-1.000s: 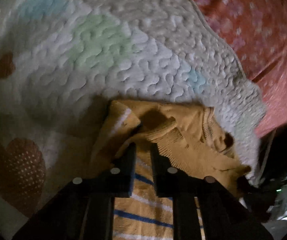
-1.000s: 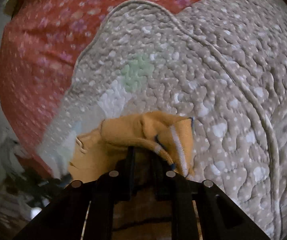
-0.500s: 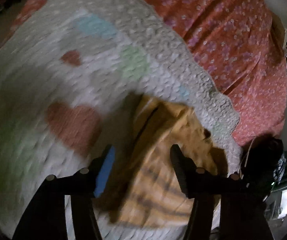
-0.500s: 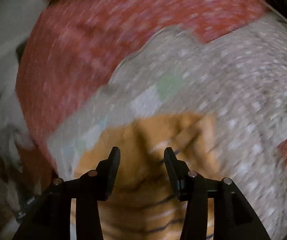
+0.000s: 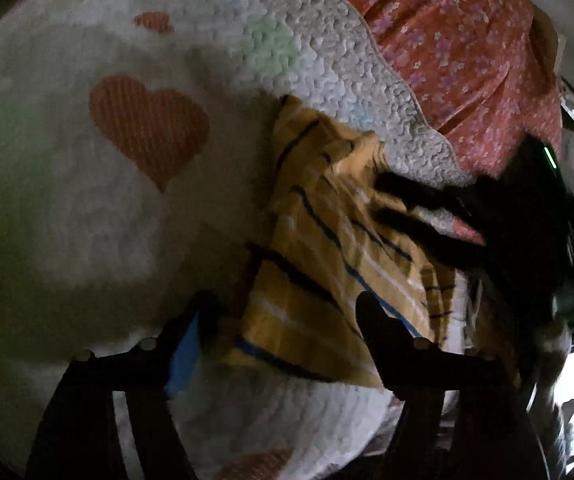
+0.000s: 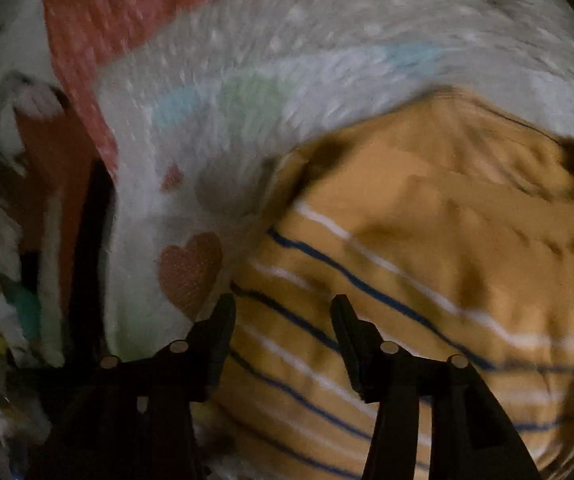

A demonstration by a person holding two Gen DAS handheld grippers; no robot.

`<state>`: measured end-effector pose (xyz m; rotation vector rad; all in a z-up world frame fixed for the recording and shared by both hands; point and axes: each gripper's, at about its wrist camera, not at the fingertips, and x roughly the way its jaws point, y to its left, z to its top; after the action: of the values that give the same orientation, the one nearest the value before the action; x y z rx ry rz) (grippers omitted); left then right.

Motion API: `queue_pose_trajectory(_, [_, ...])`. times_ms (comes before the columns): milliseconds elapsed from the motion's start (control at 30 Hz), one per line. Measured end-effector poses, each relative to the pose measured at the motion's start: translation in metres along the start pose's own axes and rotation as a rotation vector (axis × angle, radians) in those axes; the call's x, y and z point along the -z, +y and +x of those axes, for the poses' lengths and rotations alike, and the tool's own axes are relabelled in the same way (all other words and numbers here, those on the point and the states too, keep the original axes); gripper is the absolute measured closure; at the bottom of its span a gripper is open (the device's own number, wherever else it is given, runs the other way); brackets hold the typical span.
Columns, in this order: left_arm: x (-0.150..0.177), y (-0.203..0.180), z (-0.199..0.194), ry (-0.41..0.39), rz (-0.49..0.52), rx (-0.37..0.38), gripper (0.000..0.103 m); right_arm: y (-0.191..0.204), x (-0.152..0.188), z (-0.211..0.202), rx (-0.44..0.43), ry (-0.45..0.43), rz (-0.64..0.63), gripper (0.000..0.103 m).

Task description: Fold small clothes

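A small mustard-yellow garment with blue and white stripes point(image 5: 327, 264) lies folded on a white quilted mat point(image 5: 87, 208). It fills the right of the right wrist view point(image 6: 427, 240). My left gripper point(image 5: 283, 312) is open and empty, raised above the garment's near edge. My right gripper point(image 6: 283, 312) is open and empty, just over the striped part. The right gripper also shows in the left wrist view point(image 5: 427, 208) as dark fingers over the garment's far side.
The mat has heart and pastel patches point(image 5: 147, 124) and lies on a red floral bedspread point(image 5: 467, 60). The mat's scalloped edge point(image 5: 407, 92) runs close behind the garment. Clutter and a dark gap point(image 6: 91, 260) sit beyond the bed's left side.
Both grippers opened and let go of the garment, then drew back and up. The garment now lies folded flat on the mat. The right wrist view swung left.
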<state>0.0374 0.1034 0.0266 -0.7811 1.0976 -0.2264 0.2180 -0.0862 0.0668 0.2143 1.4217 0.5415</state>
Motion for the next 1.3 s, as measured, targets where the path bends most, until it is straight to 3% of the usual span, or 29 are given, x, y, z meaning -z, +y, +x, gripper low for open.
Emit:
queue_pose_trajectory(133, [0.001, -0.002, 0.004, 0.011, -0.001, 0.015, 0.027, 0.036, -0.026, 0.043, 0.157, 0.121, -0.105, 0.04])
queue_pose_trajectory(267, [0.004, -0.002, 0.005, 0.006, -0.035, 0.023, 0.027, 0.075, -0.026, 0.073, 0.37, 0.234, -0.274, 0.027])
queue_pose_trajectory(367, [0.008, -0.001, 0.005, 0.025, -0.056, 0.033, 0.031, 0.091, -0.016, 0.097, 0.528, 0.304, -0.388, 0.027])
queue_pose_trajectory(433, [0.009, -0.002, 0.005, 0.028, -0.054, 0.026, 0.039, 0.099, -0.006, 0.107, 0.614, 0.31, -0.453, 0.03])
queue_pose_trajectory(467, [0.01, -0.003, 0.006, 0.035, -0.052, 0.029, 0.051, 0.101, -0.002, 0.108, 0.647, 0.298, -0.477, 0.042])
queue_pose_trajectory(500, [0.01, -0.002, 0.009, 0.052, -0.058, 0.057, 0.078, 0.102, 0.001, 0.108, 0.677, 0.282, -0.487, 0.06])
queue_pose_trajectory(533, [0.011, -0.002, 0.014, 0.085, -0.063, 0.074, 0.091, 0.103, 0.005, 0.105, 0.709, 0.26, -0.497, 0.066])
queue_pose_trajectory(567, [0.014, -0.001, 0.021, 0.123, -0.072, 0.083, 0.096, 0.103, 0.008, 0.101, 0.71, 0.249, -0.505, 0.071])
queue_pose_trajectory(667, [0.016, -0.002, 0.018, 0.11, -0.077, 0.095, 0.096, 0.102, 0.016, 0.078, 0.677, 0.19, -0.501, 0.08])
queue_pose_trajectory(933, [0.033, -0.061, -0.008, 0.036, 0.076, 0.119, 0.096, 0.07, 0.021, -0.024, 0.433, -0.037, -0.36, 0.082])
queue_pose_trajectory(1033, [0.046, -0.106, -0.008, 0.011, 0.175, 0.088, 0.096, 0.031, 0.026, -0.072, 0.348, -0.131, -0.27, 0.082])
queue_pose_trajectory(1233, [0.083, -0.201, 0.044, 0.087, 0.339, 0.032, 0.096, -0.101, 0.075, -0.151, 0.19, -0.306, 0.0, 0.083])
queue_pose_trajectory(1300, [0.099, -0.227, 0.067, 0.123, 0.389, 0.016, 0.096, -0.138, 0.091, -0.16, 0.183, -0.33, 0.059, 0.083])
